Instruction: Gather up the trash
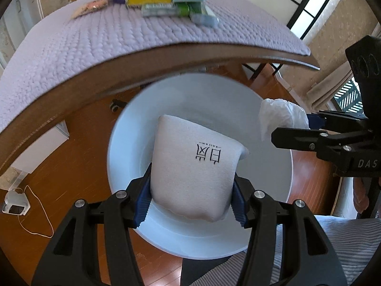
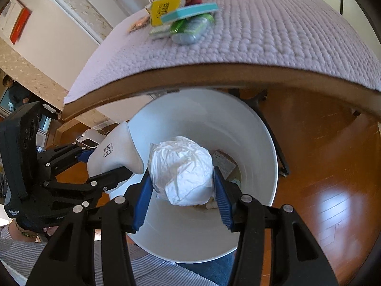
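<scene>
Both loads directly above the white bin mouth — drop line straight down. Left tongs clamped on a white pouch with black lettering, long axis running forward along the fingers, hanging over the bin's near-left side. Right tongs clamped on a crumpled white plastic wad, more central, over scraps already at the bottom. Likely next — letting go, both about equally placed. More trash left on the desk beyond.
</scene>
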A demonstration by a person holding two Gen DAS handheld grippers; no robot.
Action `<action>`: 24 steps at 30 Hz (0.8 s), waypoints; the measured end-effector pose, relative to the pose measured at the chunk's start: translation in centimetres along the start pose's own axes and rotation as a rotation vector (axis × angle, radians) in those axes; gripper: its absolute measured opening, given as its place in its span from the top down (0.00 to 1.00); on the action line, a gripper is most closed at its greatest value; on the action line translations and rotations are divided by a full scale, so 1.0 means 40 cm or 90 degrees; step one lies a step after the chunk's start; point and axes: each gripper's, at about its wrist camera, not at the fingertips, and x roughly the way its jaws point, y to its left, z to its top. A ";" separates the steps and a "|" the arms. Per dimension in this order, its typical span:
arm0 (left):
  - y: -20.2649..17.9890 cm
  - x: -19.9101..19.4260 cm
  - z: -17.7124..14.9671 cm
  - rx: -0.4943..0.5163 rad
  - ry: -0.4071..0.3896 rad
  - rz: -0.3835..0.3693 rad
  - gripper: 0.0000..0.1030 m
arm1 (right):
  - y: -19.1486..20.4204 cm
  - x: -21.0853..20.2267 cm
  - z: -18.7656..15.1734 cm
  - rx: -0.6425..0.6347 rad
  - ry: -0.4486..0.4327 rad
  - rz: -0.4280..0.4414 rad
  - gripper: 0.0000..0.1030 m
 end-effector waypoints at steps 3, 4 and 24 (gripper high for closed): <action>0.000 0.018 -0.003 0.004 0.021 -0.012 0.35 | -0.006 0.011 -0.012 0.009 0.011 -0.011 0.32; -0.001 0.018 -0.003 0.004 0.022 -0.002 0.20 | -0.009 0.006 -0.017 0.015 0.000 -0.020 0.25; 0.050 -0.107 0.016 -0.027 -0.038 0.009 0.14 | -0.005 -0.109 0.006 -0.007 -0.065 -0.060 0.23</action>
